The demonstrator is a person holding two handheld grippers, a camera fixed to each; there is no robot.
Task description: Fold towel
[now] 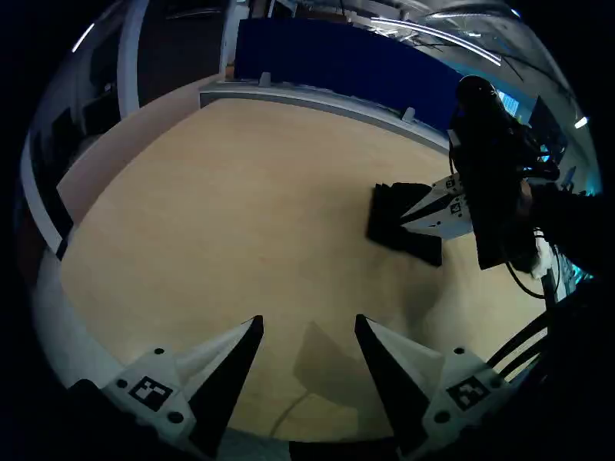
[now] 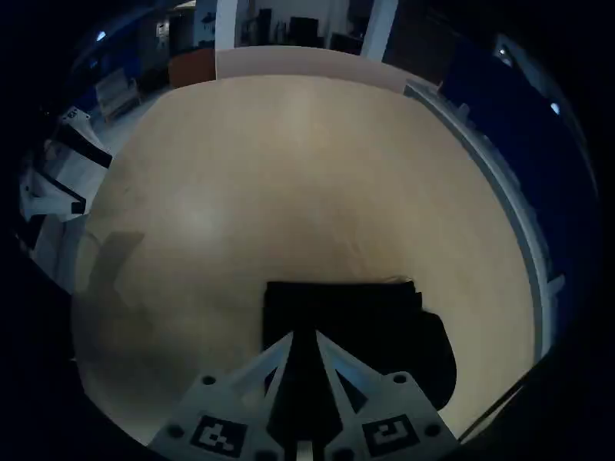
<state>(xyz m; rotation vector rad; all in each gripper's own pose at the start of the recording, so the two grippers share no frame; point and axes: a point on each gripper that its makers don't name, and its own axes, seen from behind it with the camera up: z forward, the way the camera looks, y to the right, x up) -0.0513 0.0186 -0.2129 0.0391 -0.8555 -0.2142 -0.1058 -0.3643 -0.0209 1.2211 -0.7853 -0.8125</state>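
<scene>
Black folded towel (image 2: 361, 323) lies lower centre on the wooden table (image 2: 292, 177). The right gripper (image 2: 304, 333) is nearly closed over it, grip unclear. The left gripper (image 1: 309, 321) gapes wide, empty.

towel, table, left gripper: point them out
towel (image 2: 361, 323), right gripper view, middle of the folded cloth
table (image 1: 231, 207), left gripper view, bare top
left gripper (image 1: 309, 318), left gripper view, midway between its open jaws

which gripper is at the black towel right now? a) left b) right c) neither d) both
b: the right gripper has its fingers over the folded black towel, while the left gripper is open above the wooden table, apart from the towel.
</scene>
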